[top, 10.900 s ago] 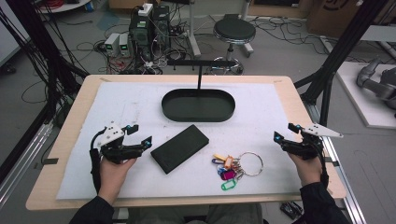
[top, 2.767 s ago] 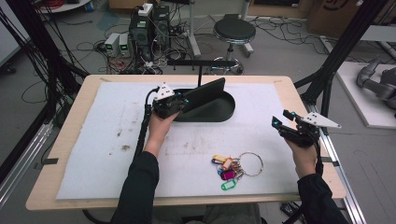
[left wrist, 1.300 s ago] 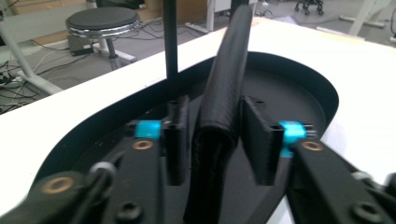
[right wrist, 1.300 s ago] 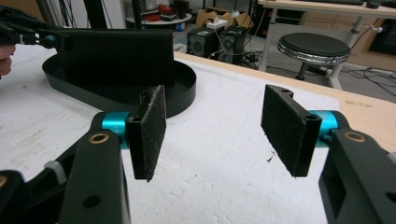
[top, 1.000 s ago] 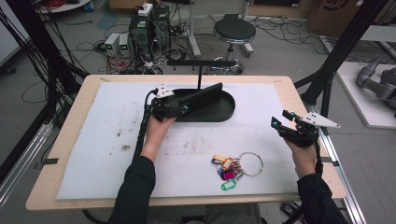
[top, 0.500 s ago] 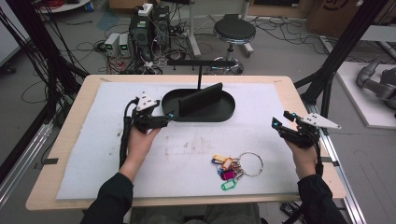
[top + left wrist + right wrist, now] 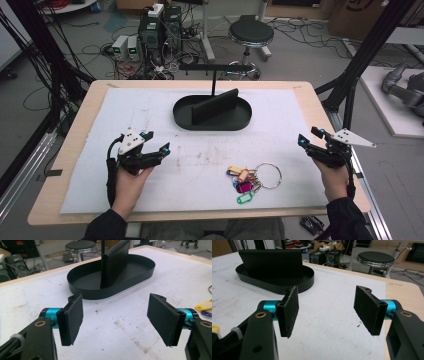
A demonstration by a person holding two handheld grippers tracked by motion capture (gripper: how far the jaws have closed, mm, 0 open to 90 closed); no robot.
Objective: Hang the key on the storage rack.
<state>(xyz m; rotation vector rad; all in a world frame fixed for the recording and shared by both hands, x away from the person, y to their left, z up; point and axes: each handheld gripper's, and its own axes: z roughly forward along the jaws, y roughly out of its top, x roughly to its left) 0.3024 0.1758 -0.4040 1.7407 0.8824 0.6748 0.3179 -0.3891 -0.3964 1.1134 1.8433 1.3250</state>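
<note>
The left gripper (image 7: 115,315) has its jaws wide apart with nothing between them. It hovers over the white mat (image 7: 150,115) near the person's side of the table (image 7: 85,115). The right gripper (image 7: 329,312) also has its jaws wide apart and holds nothing. It sits at the right edge of the mat.

Far ahead of both is a black oval tray (image 7: 185,117). A flat black slab (image 7: 215,106) stands on its edge inside the tray, leaning on a thin black post (image 7: 213,82).

A bunch of keys with bright tags (image 7: 247,181) lies on the mat between the two grippers, near the front.
</note>
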